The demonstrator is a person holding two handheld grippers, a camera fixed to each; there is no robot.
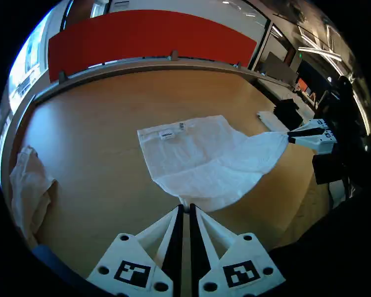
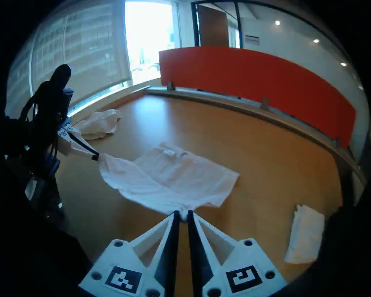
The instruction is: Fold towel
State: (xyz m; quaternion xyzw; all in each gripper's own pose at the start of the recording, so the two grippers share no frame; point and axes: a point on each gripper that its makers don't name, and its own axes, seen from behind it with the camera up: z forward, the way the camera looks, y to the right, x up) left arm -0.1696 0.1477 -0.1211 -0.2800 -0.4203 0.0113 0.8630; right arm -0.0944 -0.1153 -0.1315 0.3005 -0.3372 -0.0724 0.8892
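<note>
Your left gripper [image 1: 186, 210] and right gripper [image 2: 182, 215] each clench their jaws on a corner of the thin white towel [image 1: 205, 158]. It lies mostly flat on the wooden counter [image 1: 96, 148], so the fold looks barely begun.

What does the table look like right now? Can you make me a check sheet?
Surface: wooden table, light brown.
Job's things: white towel, partly flat, two corners pulled up.
Clutter: crumpled cloth near one edge; folded cloth near another.
Grippers: left gripper and right gripper each pinch a towel corner.
Cables: nothing seen.
Surroundings: red divider along the table's far edge; windows beyond.
</note>
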